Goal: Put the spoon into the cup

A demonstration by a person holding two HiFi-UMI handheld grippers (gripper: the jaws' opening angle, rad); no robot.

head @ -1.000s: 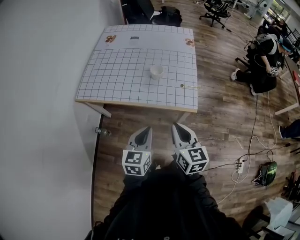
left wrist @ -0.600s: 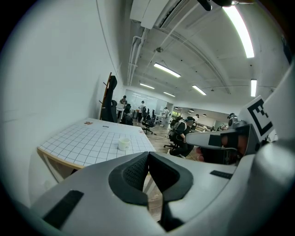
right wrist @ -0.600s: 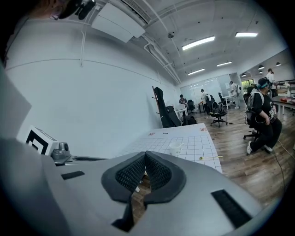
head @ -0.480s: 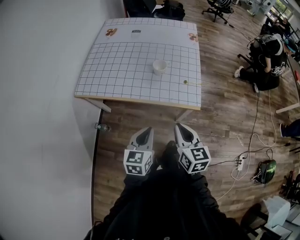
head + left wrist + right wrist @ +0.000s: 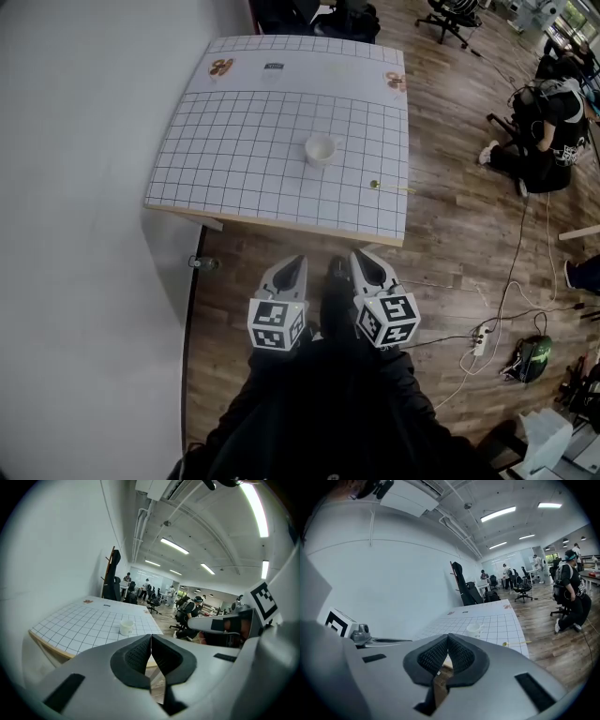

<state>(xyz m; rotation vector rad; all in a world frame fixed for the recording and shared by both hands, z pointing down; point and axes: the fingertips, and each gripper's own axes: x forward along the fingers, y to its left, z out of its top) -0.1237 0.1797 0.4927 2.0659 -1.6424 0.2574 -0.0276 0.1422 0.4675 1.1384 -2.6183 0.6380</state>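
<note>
Two grippers at lower centre, left gripper (image 5: pixel 299 260), right gripper (image 5: pixel 357 254), both jaws closed on nothing, cup (image 5: pixel 320 149) upper centre on table (image 5: pixel 225 155), spoon (image 5: pixel 391 187) lower right of cup, apart, near table edge

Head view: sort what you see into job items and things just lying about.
For the job: spoon, cup, gridded table they sit on.
Lying about: bottle on the floor, power strip, office chair.
</note>
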